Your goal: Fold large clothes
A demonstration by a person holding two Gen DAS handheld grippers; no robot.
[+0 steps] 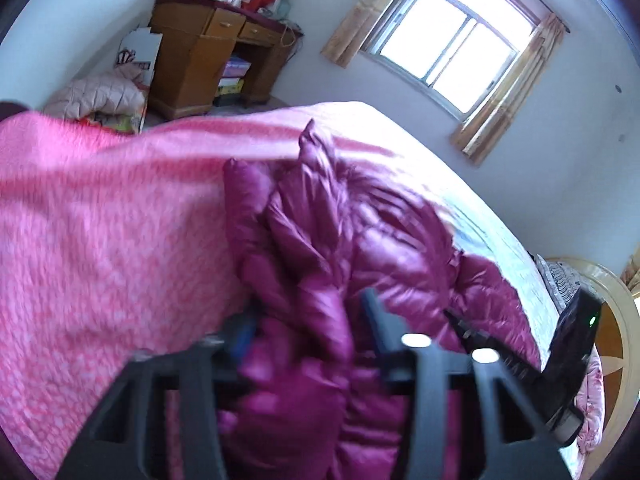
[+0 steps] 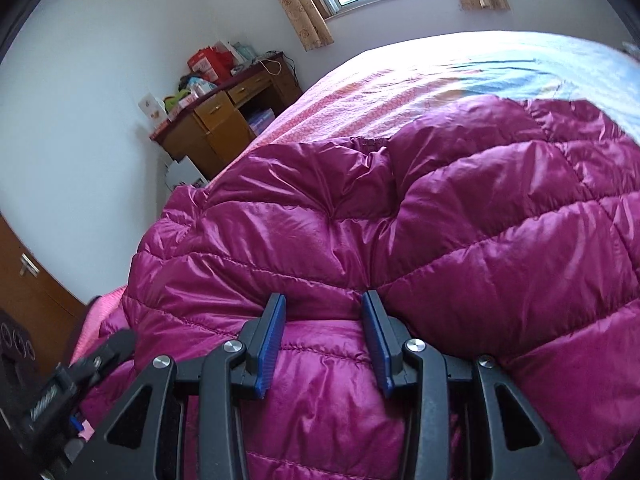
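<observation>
A large magenta quilted down jacket [image 2: 440, 216] lies on the bed's pink cover [image 1: 100, 220]. In the left wrist view the jacket [image 1: 344, 232] is bunched and lifted in folds, and my left gripper [image 1: 308, 320] has a wad of its fabric between its blurred fingers. My right gripper [image 2: 325, 320] rests against the jacket's near edge with its blue-padded fingers [image 2: 272, 340] spread apart and a bulge of fabric between them, not pinched. The right gripper's body also shows in the left wrist view [image 1: 576, 344].
A wooden desk [image 1: 216, 56] piled with boxes and bags stands at the far wall, with a pale pink quilted bundle [image 1: 100, 94] on the floor beside it. A curtained window [image 1: 452, 40] is behind the bed. A wooden door [image 2: 28, 280] is at the left.
</observation>
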